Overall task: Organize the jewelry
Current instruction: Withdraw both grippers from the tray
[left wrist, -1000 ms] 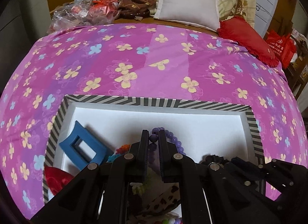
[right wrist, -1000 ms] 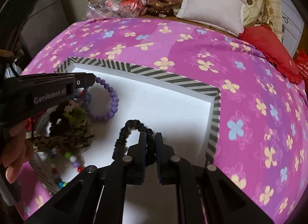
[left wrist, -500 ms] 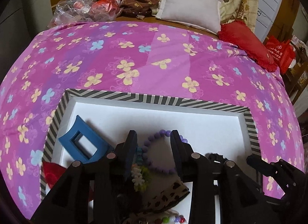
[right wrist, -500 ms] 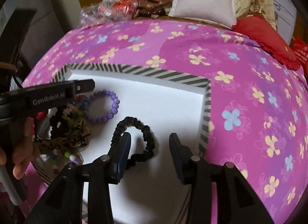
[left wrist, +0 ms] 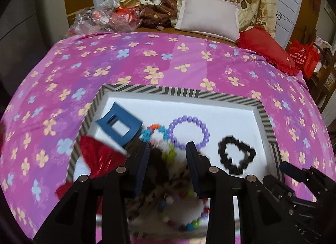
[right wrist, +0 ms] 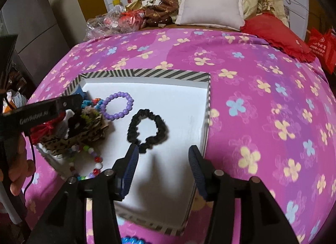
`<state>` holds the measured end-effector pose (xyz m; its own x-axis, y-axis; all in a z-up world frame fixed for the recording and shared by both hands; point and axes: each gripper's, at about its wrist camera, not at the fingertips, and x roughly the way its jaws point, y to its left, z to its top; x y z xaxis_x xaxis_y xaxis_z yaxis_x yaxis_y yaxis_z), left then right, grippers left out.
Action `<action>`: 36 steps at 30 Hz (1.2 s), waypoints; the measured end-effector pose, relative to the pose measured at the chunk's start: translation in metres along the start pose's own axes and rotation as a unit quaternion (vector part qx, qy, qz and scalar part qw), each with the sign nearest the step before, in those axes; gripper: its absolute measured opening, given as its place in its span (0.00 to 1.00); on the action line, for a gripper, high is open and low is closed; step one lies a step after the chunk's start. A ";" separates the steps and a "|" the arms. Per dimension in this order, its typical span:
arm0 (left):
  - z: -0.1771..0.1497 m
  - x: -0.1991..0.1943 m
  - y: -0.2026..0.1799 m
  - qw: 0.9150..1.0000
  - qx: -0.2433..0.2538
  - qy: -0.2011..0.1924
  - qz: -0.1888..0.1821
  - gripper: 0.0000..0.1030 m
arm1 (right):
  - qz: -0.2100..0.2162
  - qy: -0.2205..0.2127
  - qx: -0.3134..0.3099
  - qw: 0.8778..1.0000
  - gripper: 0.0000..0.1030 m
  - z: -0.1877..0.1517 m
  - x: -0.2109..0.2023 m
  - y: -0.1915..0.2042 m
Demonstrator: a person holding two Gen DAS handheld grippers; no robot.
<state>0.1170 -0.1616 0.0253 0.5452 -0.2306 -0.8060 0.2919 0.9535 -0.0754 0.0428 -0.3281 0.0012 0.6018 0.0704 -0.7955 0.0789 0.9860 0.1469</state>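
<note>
A white tray with a striped rim (left wrist: 178,91) (right wrist: 159,73) lies on the bed. In it lie a purple bead bracelet (left wrist: 204,128) (right wrist: 130,102), a black scrunchie (left wrist: 222,153) (right wrist: 161,127), a blue hair claw (left wrist: 105,121), a red bow (left wrist: 98,155), a leopard-print piece (right wrist: 88,133) and a multicolour bead string (left wrist: 189,226) (right wrist: 94,160). My left gripper (left wrist: 167,153) is open and empty above the pile at the tray's near left. My right gripper (right wrist: 162,155) is open and empty, just nearer than the scrunchie.
The bed has a pink flowered cover (left wrist: 147,55). A white pillow (left wrist: 208,21), a red cushion (left wrist: 264,44), clothes and plastic bags (left wrist: 100,19) lie at the far end. A red bag (left wrist: 302,57) stands at the right. A blue beaded item (right wrist: 132,240) lies near the tray's front.
Both grippers opened and drew back. The left let go of the purple bracelet and the right let go of the black scrunchie; both now lie on the tray.
</note>
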 end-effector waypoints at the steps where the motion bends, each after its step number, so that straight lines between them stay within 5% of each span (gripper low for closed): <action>1: -0.004 -0.004 0.000 1.000 0.000 -0.001 0.001 0.39 | 0.002 -0.002 0.000 1.000 0.54 -0.004 -0.004 0.002; 36: -0.123 -0.100 -0.018 0.998 0.034 -0.040 0.018 0.39 | 0.004 -0.028 -0.018 0.999 0.63 -0.097 -0.090 0.039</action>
<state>-0.0392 -0.1321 0.0350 0.6160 -0.2132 -0.7583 0.3215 0.9469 -0.0050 -0.0852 -0.2812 0.0210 0.6463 0.0712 -0.7598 0.0456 0.9903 0.1315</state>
